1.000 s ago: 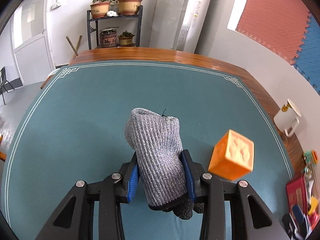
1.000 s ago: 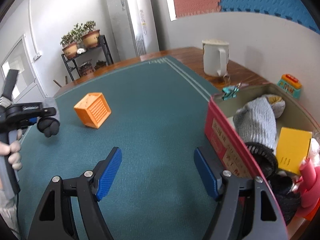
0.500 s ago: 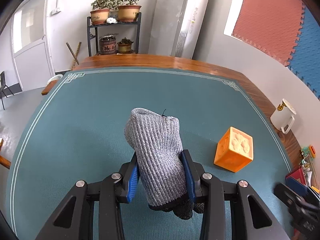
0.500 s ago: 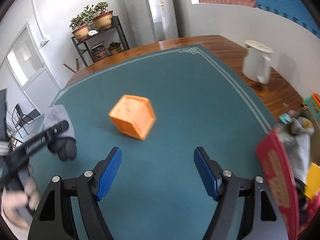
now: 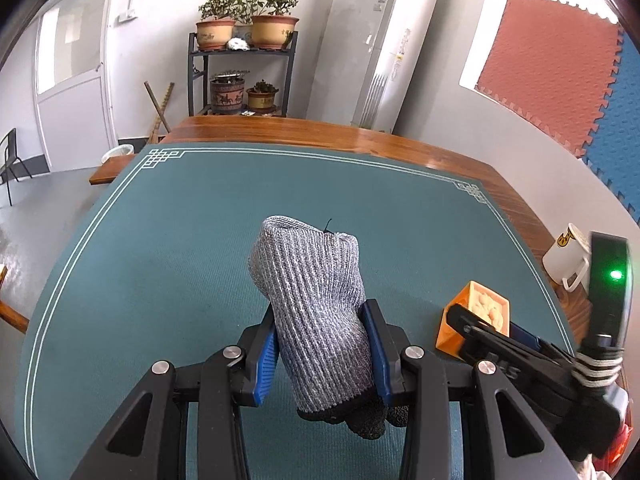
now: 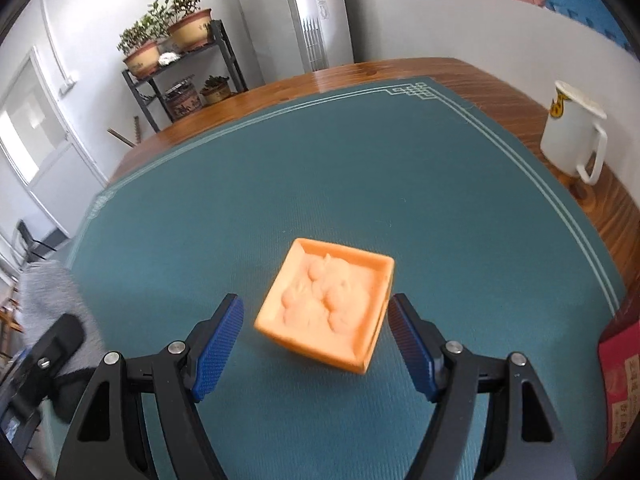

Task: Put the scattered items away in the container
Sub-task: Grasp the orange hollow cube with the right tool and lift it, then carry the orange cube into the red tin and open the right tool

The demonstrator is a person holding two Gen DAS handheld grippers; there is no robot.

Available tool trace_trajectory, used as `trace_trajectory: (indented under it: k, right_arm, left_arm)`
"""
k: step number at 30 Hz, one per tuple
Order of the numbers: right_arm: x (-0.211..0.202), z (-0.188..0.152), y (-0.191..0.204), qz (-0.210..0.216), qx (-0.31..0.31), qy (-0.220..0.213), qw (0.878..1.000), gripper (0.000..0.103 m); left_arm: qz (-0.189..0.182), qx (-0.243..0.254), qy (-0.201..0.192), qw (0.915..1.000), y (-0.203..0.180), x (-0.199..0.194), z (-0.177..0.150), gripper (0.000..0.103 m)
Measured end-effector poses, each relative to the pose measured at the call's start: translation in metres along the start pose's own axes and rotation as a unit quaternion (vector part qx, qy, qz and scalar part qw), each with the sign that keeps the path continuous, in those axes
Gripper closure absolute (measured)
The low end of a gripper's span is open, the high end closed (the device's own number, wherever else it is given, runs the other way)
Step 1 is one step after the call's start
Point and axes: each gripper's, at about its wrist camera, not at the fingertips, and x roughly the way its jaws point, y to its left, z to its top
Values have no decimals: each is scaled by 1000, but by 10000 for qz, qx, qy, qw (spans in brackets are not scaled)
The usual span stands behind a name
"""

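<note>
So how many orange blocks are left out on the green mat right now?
1. The orange block sits on the green mat, between the open right tongs. Another could be hidden behind the grey glove in the left tongs.

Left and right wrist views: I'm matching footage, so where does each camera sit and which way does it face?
Left wrist: on the left gripper, facing across the green mat; its fingers clamp a grey glove.
Right wrist: on the right gripper, angled down at the orange block between its open fingers.
Shared: block, glove, white mug, mat, and each other's gripper.
</note>
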Motion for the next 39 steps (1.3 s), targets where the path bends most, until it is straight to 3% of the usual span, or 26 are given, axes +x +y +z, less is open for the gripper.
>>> trace_trajectory:
  k: [5, 11, 19, 23, 29, 34, 39]
  right_arm:
    - [7, -5, 2, -258, -248, -39, 9994, 35]
    - [1, -14, -1, -257, -430, -96, 9987, 37]
    - [-57, -31, -32, -100, -102, -466, 9988, 38]
    - [-108, -39, -67, -250, 154, -956, 9950, 37]
    - [-175, -45, -142, -1132, 630, -1563, 9792, 37]
    - [-203, -50, -208, -1868, 1233, -1614, 9612, 37]
    - [-205, -48, -253, -1968, 1593, -1444, 9566, 36]
  left_arm:
    - [17, 54, 87, 9999, -4, 7, -5, 62]
    - [23, 131, 166, 9998, -10, 11, -12, 62]
    - [-62, 300, 182, 9994, -23, 7, -20, 62]
    - [-94, 386, 194, 9990, -27, 6, -25, 62]
    - [-158, 546, 210, 9982, -38, 2, -33, 62]
    - [-260, 676, 240, 9971, -49, -1, -41, 62]
    - [-317, 793, 229, 9961, -58, -5, -46, 62]
